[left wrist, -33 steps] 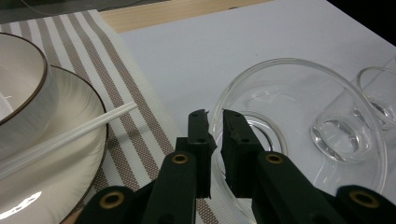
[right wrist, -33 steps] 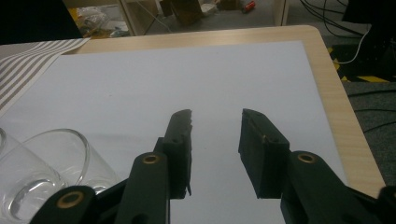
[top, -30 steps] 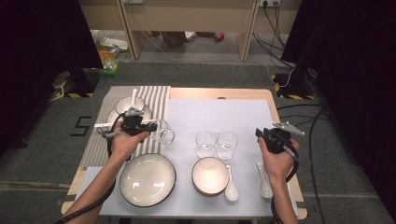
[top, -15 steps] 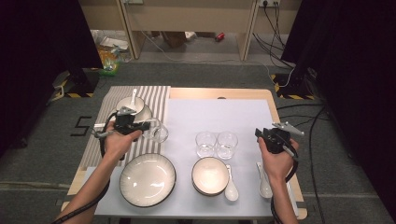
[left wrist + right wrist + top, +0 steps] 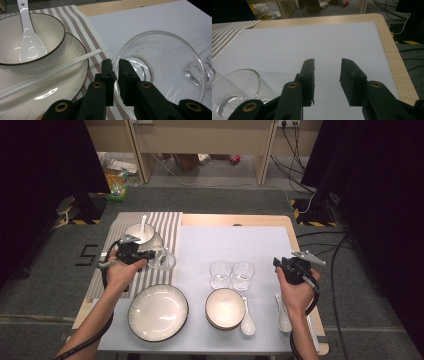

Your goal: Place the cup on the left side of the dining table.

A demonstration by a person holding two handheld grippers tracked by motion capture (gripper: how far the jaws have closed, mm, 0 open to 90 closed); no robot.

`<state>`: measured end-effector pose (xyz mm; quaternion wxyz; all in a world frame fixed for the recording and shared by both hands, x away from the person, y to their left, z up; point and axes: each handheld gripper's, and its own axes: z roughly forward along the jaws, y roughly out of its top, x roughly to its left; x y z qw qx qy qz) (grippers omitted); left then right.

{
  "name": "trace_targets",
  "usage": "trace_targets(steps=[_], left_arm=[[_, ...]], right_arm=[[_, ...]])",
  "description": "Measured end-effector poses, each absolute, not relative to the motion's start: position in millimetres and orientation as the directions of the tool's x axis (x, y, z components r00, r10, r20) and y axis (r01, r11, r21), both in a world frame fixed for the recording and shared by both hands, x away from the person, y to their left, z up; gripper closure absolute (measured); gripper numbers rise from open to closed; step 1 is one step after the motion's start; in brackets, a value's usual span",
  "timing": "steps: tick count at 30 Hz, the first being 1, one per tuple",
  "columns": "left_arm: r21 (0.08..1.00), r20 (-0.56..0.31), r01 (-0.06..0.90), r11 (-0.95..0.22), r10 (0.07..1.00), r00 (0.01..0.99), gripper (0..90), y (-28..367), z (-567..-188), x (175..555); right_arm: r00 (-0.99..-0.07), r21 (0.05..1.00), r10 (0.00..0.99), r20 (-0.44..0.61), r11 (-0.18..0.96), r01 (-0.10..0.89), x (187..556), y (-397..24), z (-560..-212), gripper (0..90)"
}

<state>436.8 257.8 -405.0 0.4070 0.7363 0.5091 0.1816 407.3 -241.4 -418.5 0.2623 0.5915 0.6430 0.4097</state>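
Note:
A clear glass cup with a handle [image 5: 162, 62] stands at the edge of the striped mat [image 5: 170, 222], and my left gripper [image 5: 115, 63] is shut on its near rim, one jaw inside and one outside. From above, that left gripper [image 5: 150, 255] is to the left of the glass cup [image 5: 165, 261]. My right gripper [image 5: 277, 262] hovers over the white sheet at the right, open with nothing between its jaws. In its own view the right gripper [image 5: 328, 62] faces bare sheet, with two tumblers [image 5: 244, 82] at lower left.
On the mat a bowl [image 5: 50, 32] holding a white spoon [image 5: 28, 42] sits on a plate [image 5: 62, 95], with a clear rod [image 5: 50, 72] across it. Near the front edge lie a large plate [image 5: 158, 312], a bowl [image 5: 225, 307] and two spoons [image 5: 247, 322] [image 5: 282, 317]. Two tumblers [image 5: 231, 274] stand mid-table.
My left gripper has drawn the glass cup slightly to the left, toward the striped mat. The right hand has kept still.

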Motion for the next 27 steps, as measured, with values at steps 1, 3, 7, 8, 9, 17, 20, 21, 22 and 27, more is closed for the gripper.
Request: trace_targets(steps=[1, 3, 7, 8, 9, 17, 20, 21, 22, 27], left_arm=[[0.780, -0.142, 0.606, -0.157, 0.899, 0.415, 83.3, 259, -405, 437], [0.777, -0.130, 0.607, -0.167, 0.901, 0.414, 83.5, 259, -407, 437], [0.779, -0.134, 0.607, -0.156, 0.905, 0.404, 83.7, 261, -411, 437], [0.780, -0.133, 0.605, -0.158, 0.904, 0.406, 83.8, 262, -410, 435], [0.781, -0.136, 0.605, -0.156, 0.902, 0.409, 83.8, 262, -410, 434], [0.777, -0.121, 0.607, -0.166, 0.907, 0.403, 84.1, 265, -410, 429], [0.771, -0.113, 0.613, -0.172, 0.911, 0.397, 84.2, 267, -412, 428], [0.766, -0.113, 0.619, -0.175, 0.911, 0.397, 84.2, 269, -412, 428], [0.767, -0.111, 0.619, -0.171, 0.914, 0.389, 84.2, 269, -414, 427], [0.755, -0.100, 0.631, -0.177, 0.921, 0.378, 84.3, 275, -421, 426]], right_arm=[[-0.165, 0.838, 0.976, 0.144, -0.031, 0.545, 407, -241, -419, 64.6], [-0.167, 0.838, 0.976, 0.143, -0.030, 0.545, 408, -241, -419, 64.6], [-0.166, 0.838, 0.976, 0.144, -0.031, 0.545, 407, -241, -419, 64.6], [-0.165, 0.837, 0.976, 0.144, -0.031, 0.546, 407, -241, -419, 64.6], [-0.165, 0.837, 0.976, 0.144, -0.032, 0.546, 407, -241, -419, 64.6], [-0.166, 0.838, 0.976, 0.143, -0.030, 0.545, 407, -241, -419, 64.6], [-0.167, 0.840, 0.976, 0.142, -0.030, 0.542, 407, -242, -418, 64.6], [-0.165, 0.839, 0.975, 0.145, -0.033, 0.543, 407, -241, -418, 64.6], [-0.166, 0.839, 0.976, 0.142, -0.030, 0.544, 407, -241, -419, 64.6], [-0.168, 0.838, 0.976, 0.141, -0.028, 0.546, 407, -240, -419, 64.6]])
